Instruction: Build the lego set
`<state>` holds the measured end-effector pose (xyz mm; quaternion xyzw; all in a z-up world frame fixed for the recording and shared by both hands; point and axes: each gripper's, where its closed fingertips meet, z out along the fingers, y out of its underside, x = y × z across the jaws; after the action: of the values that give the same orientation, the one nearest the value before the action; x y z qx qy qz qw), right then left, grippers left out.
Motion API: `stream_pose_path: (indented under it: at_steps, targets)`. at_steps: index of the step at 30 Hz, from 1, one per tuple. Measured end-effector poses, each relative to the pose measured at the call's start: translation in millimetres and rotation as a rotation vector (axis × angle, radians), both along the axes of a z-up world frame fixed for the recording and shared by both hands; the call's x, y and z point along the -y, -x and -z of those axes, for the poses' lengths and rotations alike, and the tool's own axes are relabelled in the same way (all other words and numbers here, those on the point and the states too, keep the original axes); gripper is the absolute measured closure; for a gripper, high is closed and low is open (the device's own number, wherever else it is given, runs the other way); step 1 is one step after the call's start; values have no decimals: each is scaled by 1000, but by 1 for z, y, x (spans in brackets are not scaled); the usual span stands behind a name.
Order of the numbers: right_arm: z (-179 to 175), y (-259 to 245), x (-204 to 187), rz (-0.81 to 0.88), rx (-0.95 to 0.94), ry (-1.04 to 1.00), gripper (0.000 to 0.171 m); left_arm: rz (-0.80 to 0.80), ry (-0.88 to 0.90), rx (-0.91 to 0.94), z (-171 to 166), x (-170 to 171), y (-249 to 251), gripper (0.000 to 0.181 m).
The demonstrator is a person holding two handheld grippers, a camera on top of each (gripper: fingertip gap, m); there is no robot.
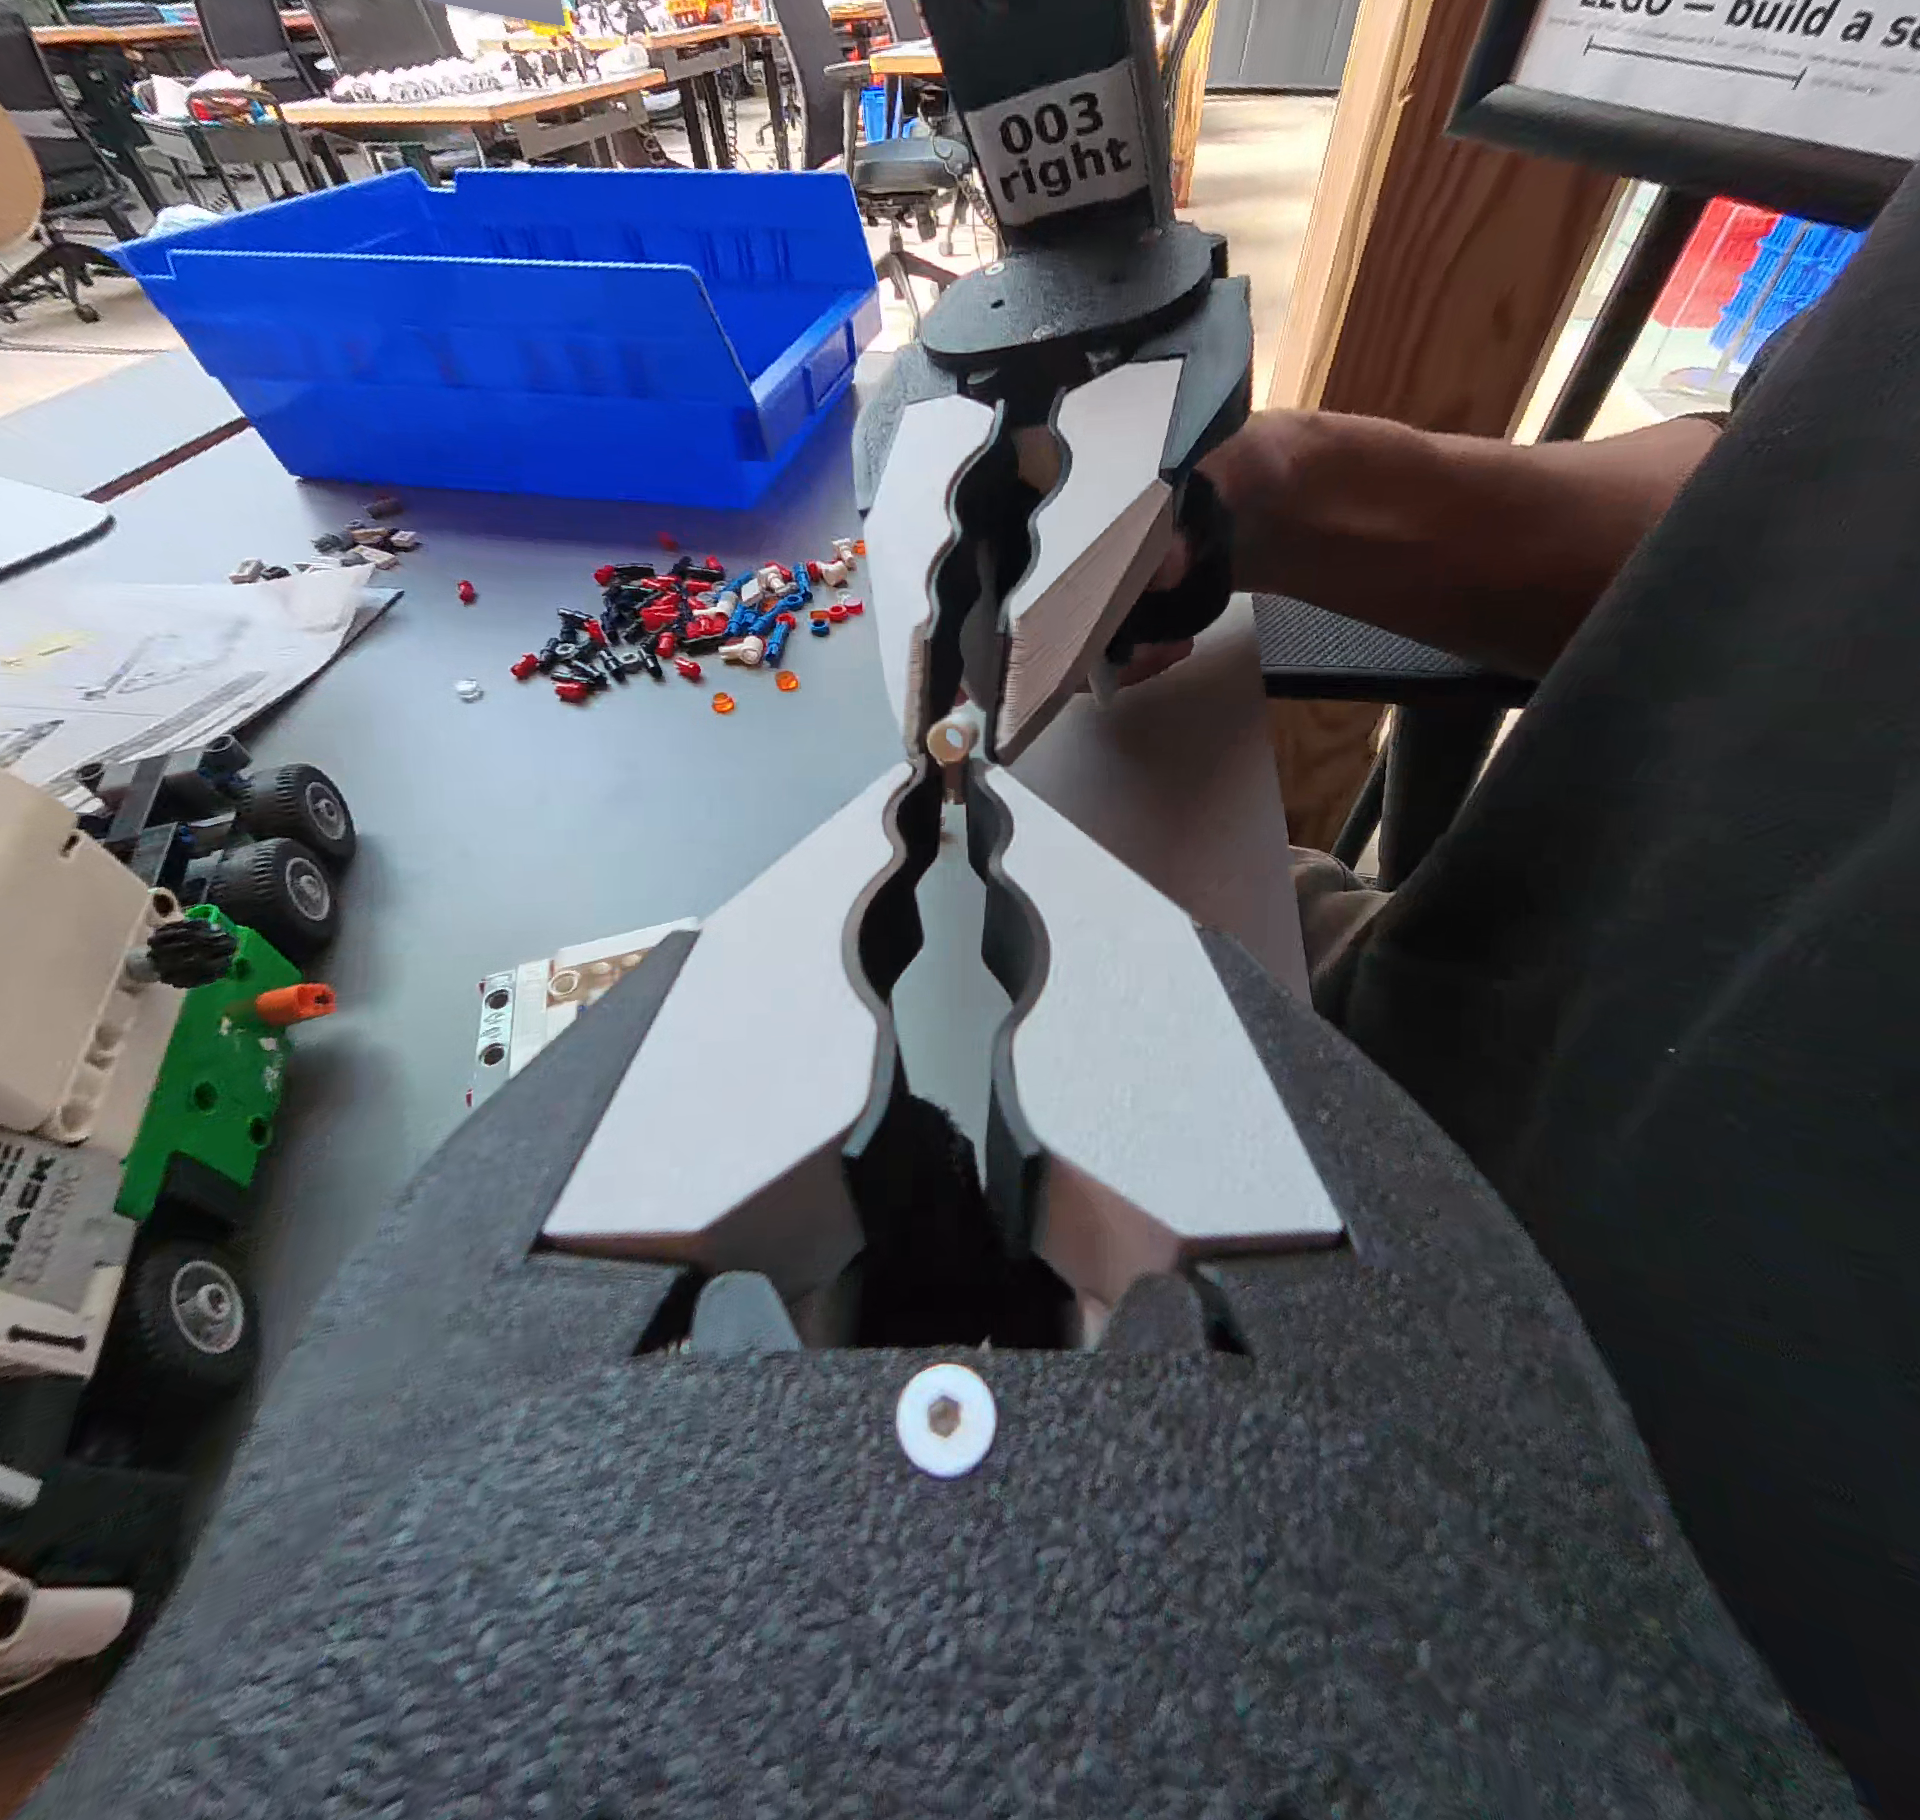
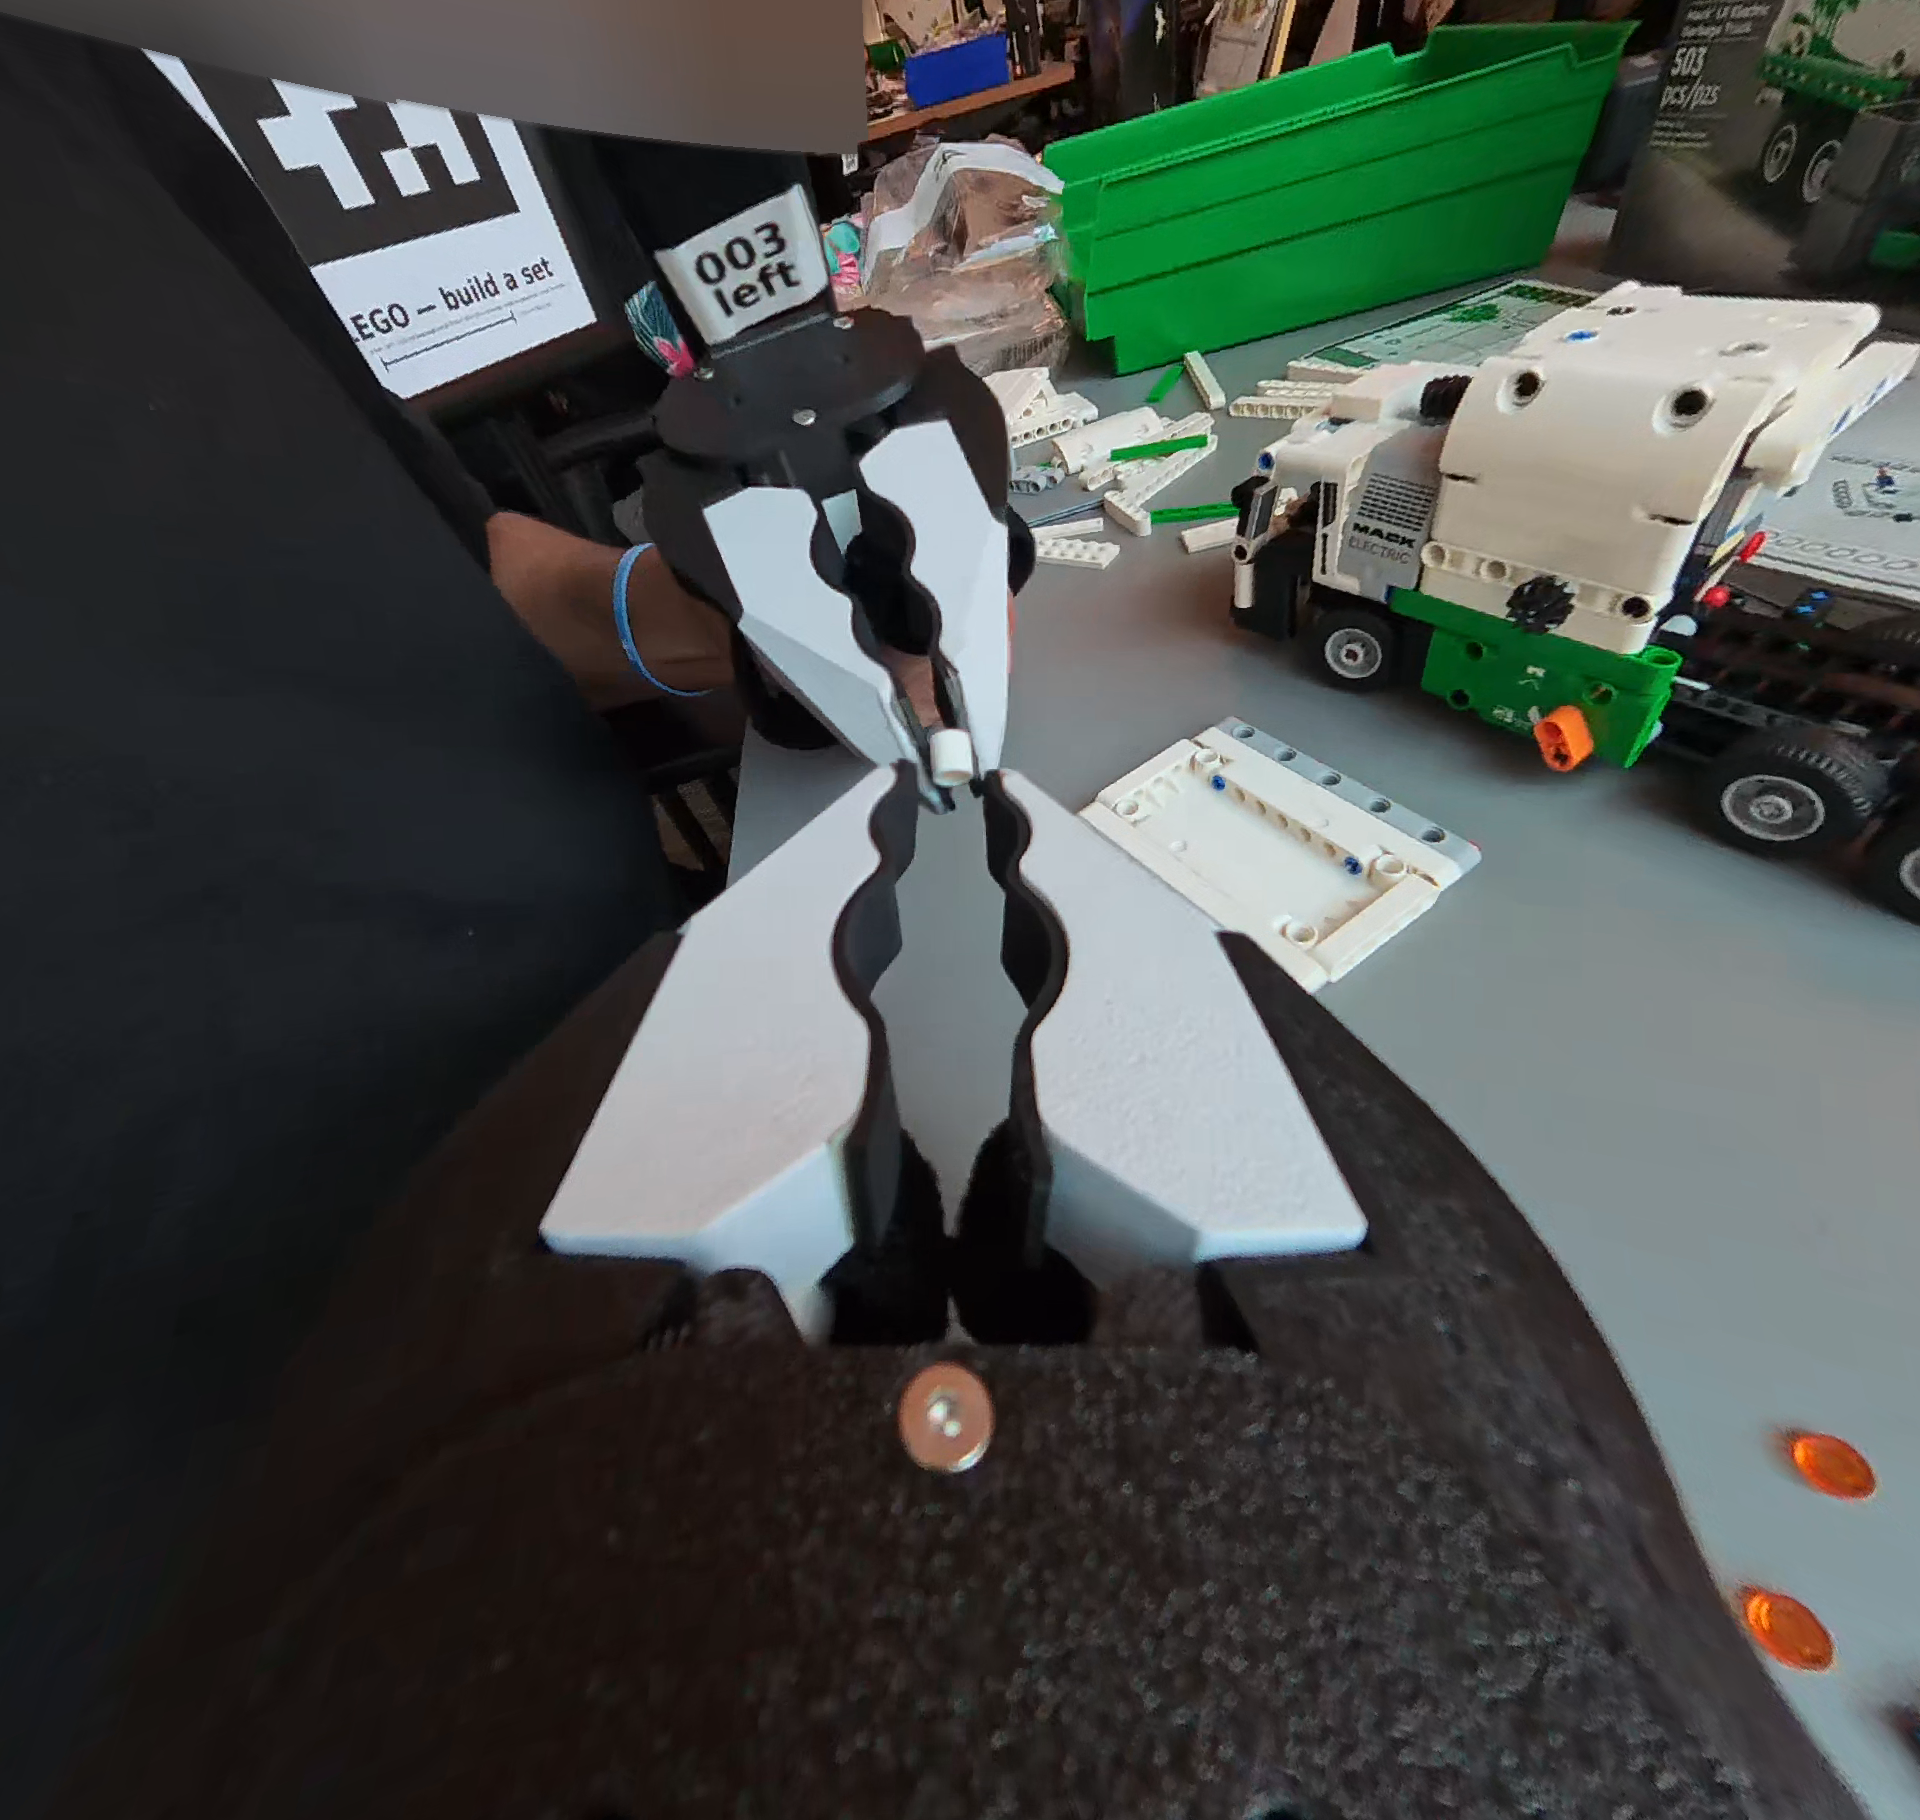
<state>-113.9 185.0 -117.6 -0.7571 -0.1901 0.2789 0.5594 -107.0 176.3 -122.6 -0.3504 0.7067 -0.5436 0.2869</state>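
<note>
Up above the grey worktop (image 1: 540, 814), the two grippers meet tip to tip around one small cream-white peg (image 1: 953, 740). Seen from the left wrist view, the left gripper (image 1: 948, 771) has its fingers drawn nearly together at the tips, and the peg's thin stem seems to sit between them; the right gripper (image 1: 961, 705) comes down from above, its tips right at the peg's round head. From the right wrist view, the peg (image 2: 953, 758) sits at the tips of the left gripper (image 2: 940, 754), pinched there together with a thin dark piece, while the right gripper (image 2: 943, 788) has its own fingertips slightly apart just below the peg, so I cannot tell whether it grips the peg or only touches it.

On the worktop, a half-built white and green truck (image 2: 1538, 544) stands on its wheels, with a flat white panel (image 2: 1278, 845) lying beside it and loose white and green pieces (image 2: 1122, 482) farther back near a green bin (image 2: 1320, 201). A blue bin (image 1: 499, 326) stands at the far side in the left wrist view, with a scatter of small red, blue and black pieces (image 1: 686, 617) in front of it and an open instruction booklet (image 1: 156, 658) to the left.
</note>
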Motion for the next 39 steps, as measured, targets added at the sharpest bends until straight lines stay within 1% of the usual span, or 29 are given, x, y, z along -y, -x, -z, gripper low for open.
stream_pose_path:
  at_steps: [4, 6, 7, 8, 10, 14, 17, 22, 23, 24, 28, 31, 33, 35, 37, 39]
  targets:
    - [1, -1, 1, 9, 13, -13, 165, 5, -16, -10, 3, 2, 0, 178]
    - [-1, 0, 3, 1, 11, -25, 164, 23, 0, -22, 3, 3, 1, 178]
    - [-4, 1, 3, 1, 1, -37, 161, 29, 12, -33, 3, 3, 1, 179]
    - [-4, 1, 2, 9, 5, -34, 165, 36, 23, -47, 3, 4, 1, 179]
    - [-1, 1, 0, 12, 16, -16, 165, 40, 33, -71, 5, 4, 0, 179]
    - [-3, 0, 2, 15, 18, -48, 166, 55, 109, -109, 2, 7, 0, 179]
    - [-9, -1, 3, 10, -36, -75, 166, 72, 187, -127, -3, 8, -1, 177]
    - [-11, 1, 2, 1, -60, -91, 166, 65, 215, -127, -5, 6, -1, 172]
    - [-12, 1, 2, 1, -64, -96, 166, 63, 220, -125, -6, 5, -1, 174]
    - [-12, 1, 1, 1, -66, -98, 166, 68, 221, -123, -6, 6, 0, 178]
    - [-14, 3, 0, 1, -47, -124, 166, 70, 190, -97, -7, 7, 2, 178]
    - [-15, 4, 1, -12, -55, -117, 165, 65, 129, -49, -7, 6, 3, 178]
    - [-26, -6, 6, 14, -68, -145, 164, 41, 95, -23, -8, 0, 5, 178]
    - [-25, -34, 10, 105, 10, -95, 160, -9, 51, 3, -9, -14, 7, 178]
    - [-3, -56, 18, 182, 168, 42, 152, -53, 50, 30, -10, -26, 11, 179]
    - [24, -67, 25, 245, 277, 189, 153, -85, 86, 43, -12, -34, 13, 179]
